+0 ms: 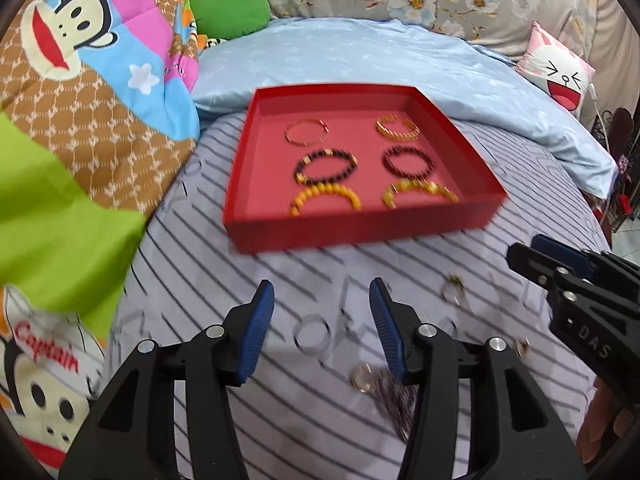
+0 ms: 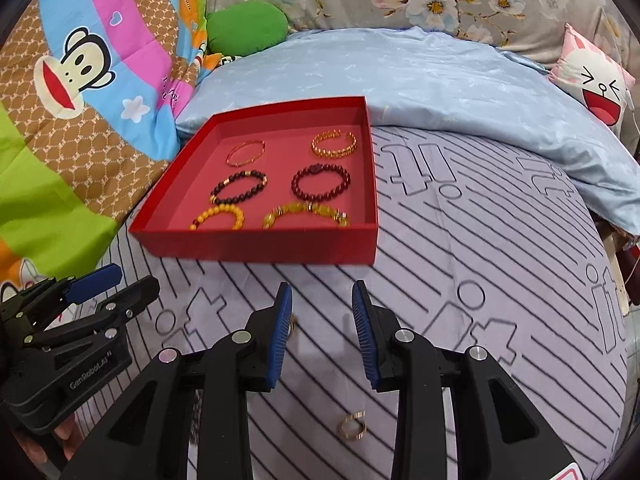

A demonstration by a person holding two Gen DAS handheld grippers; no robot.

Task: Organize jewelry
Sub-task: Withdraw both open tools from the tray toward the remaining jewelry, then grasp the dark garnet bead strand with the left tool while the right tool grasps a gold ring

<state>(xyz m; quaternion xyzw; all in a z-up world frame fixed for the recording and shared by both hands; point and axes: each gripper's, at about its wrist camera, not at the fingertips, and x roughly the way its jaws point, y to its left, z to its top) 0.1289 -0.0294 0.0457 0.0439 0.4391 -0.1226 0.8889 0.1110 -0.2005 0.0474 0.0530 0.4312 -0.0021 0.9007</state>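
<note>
A red tray (image 1: 360, 232) (image 2: 256, 246) lies on the striped sheet and holds several bracelets in pairs: thin gold bangles at the back, dark beaded ones (image 1: 326, 166) (image 2: 320, 180) in the middle, yellow beaded ones (image 1: 326, 198) (image 2: 218, 216) at the front. Loose gold rings lie on the sheet: one (image 1: 452, 290) right of my left gripper, one with a dark tassel (image 1: 366, 378) by its right finger, one (image 2: 353, 426) under my right gripper. My left gripper (image 1: 322, 292) is open and empty. My right gripper (image 2: 322, 296) is open and empty, in front of the tray.
A light blue duvet (image 2: 460, 80) lies behind and right of the tray. A colourful monkey-print quilt (image 1: 80, 80) is heaped at the left. A cartoon-face pillow (image 2: 596, 80) sits at the far right, where the bed edge drops off.
</note>
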